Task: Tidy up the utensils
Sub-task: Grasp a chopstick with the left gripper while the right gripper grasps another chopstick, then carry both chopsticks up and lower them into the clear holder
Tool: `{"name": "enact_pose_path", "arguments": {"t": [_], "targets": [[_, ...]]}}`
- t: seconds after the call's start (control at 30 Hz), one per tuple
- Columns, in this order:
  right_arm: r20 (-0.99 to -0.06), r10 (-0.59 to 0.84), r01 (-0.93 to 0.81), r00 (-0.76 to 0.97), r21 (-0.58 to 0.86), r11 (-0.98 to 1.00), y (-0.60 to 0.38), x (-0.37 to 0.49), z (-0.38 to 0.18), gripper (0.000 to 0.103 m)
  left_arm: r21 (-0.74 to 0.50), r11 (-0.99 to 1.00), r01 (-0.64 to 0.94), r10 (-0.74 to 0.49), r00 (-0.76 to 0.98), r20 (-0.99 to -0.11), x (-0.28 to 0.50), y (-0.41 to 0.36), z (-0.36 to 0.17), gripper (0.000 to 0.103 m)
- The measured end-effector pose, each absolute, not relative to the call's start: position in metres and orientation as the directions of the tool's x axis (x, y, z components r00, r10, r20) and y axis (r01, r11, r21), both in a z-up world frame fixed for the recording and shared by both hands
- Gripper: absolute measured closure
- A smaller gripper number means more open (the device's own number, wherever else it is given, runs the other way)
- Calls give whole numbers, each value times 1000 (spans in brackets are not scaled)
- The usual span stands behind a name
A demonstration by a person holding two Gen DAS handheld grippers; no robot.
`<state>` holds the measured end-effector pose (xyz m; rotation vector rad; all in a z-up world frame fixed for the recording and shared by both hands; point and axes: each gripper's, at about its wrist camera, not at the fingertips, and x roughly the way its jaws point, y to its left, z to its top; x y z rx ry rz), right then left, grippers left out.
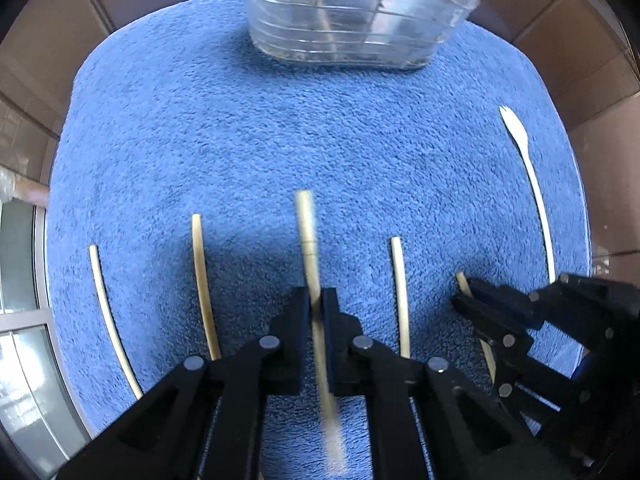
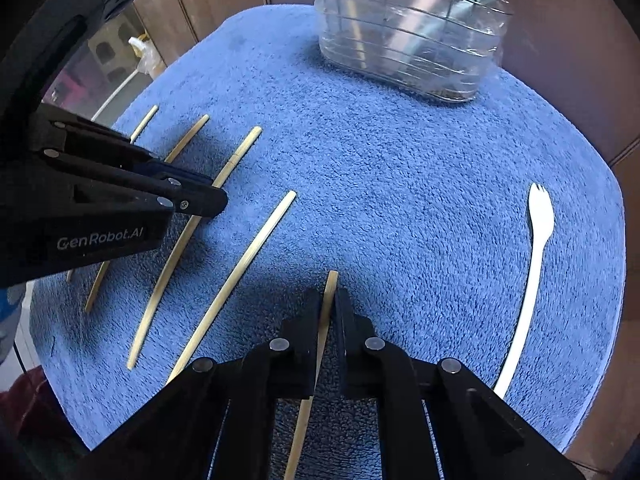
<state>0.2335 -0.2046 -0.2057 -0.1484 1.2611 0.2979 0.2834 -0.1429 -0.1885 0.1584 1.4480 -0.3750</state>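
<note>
Pinching a bamboo chopstick (image 1: 316, 276) each, both grippers work at the near edge of the blue towel (image 1: 280, 128): the left gripper (image 1: 319, 300) has its jaws closed on the middle stick, which looks lifted and blurred, and the right gripper (image 2: 331, 300) is closed on the stick at 6 o'clock (image 2: 329, 300). These sticks are light, stiff and smooth, so a mid-shaft grip should stop them pivoting. Three more chopsticks lie alongside. At 3 o'clock rests a white plastic fork (image 2: 532, 264), thin and probably flexible. At 12 o'clock stands the wire utensil basket (image 2: 412, 36); only the right view shows utensils already standing inside.
</note>
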Motion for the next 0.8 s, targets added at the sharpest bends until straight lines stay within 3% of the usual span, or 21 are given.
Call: {"name": "enact_pose_path", "arguments": {"t": [0.47,0.8], "targets": [[-835,213,-289,507,68,955,-224,174,-140,98,-144,934,327,-268,374,-888,221,-97,-106,98],[-636,228,-252,738,54,966,-232,134,-53,98,-212,925,315,-370,622,-690,185,-66,-2,98]]}}
